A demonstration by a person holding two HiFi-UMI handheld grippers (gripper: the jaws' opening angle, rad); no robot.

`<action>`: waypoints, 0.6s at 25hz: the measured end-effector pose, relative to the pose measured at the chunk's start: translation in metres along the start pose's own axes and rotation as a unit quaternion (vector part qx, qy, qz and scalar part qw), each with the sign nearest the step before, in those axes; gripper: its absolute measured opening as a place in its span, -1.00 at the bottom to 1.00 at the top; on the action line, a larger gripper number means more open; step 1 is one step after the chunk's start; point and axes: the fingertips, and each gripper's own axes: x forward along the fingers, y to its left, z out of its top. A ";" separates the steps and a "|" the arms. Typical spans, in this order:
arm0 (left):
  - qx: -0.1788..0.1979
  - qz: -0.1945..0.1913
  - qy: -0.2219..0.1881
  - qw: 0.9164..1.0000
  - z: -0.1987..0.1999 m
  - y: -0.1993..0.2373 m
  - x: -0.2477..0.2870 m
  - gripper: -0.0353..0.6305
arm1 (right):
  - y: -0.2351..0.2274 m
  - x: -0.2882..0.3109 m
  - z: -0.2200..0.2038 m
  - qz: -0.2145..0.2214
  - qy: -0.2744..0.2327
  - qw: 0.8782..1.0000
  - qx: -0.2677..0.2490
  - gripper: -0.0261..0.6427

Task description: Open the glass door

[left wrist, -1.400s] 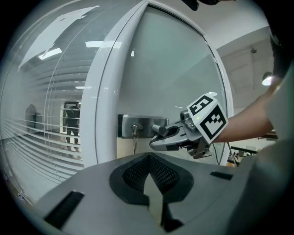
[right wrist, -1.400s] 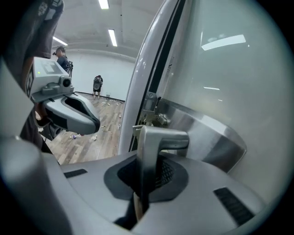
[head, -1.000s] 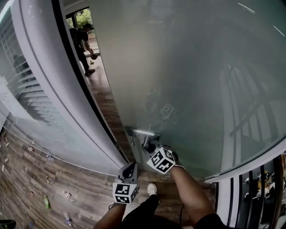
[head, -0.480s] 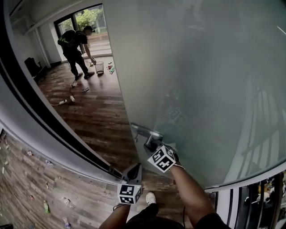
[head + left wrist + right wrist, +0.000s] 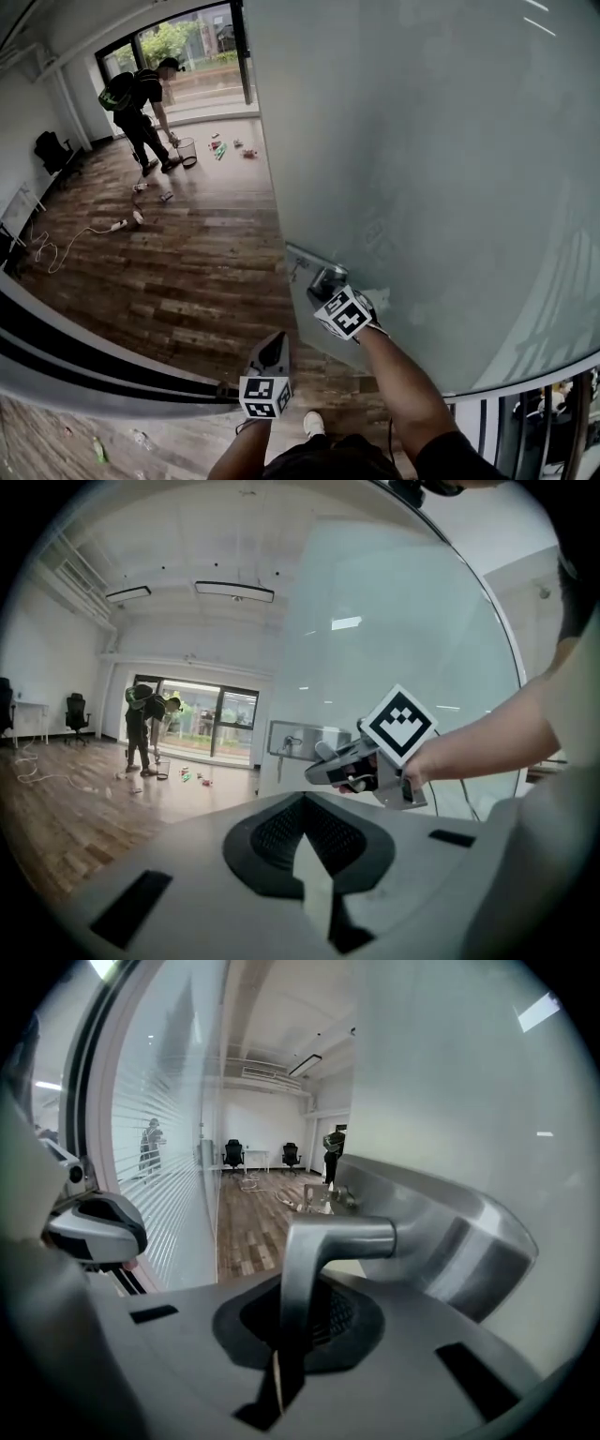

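Note:
The frosted glass door (image 5: 422,169) stands swung well open into a room with a wood floor. Its metal lever handle (image 5: 314,1241) juts from a steel lock plate (image 5: 450,1232) and hangs down between the jaws of my right gripper (image 5: 279,1372), which is shut on it. In the head view the right gripper (image 5: 330,286) sits at the handle (image 5: 325,278) on the door's near edge. My left gripper (image 5: 275,345) hangs lower and to the left, apart from the door, shut with nothing in it. The left gripper view has the left gripper (image 5: 314,888) low and the right gripper (image 5: 361,761) at the plate.
A person (image 5: 141,103) bends over a small bin (image 5: 187,150) at the far window. Litter and a white cable (image 5: 75,234) lie on the floor beyond. The dark door frame (image 5: 94,361) curves along the left. Office chairs (image 5: 75,710) stand far off.
The door has swung much wider, and the room beyond now fills the left of the head view. My right gripper stayed on the handle and both hands moved along with the door.

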 end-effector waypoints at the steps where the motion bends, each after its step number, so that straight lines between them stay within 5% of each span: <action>1: 0.001 -0.002 -0.001 1.000 0.000 0.002 0.003 -0.90 | -0.007 0.004 -0.002 -0.004 0.002 1.000 0.005 -0.88; 15: -0.010 0.015 0.021 1.000 0.015 -0.008 0.083 -0.90 | -0.160 0.014 -0.007 -0.070 0.013 0.996 0.056 -0.88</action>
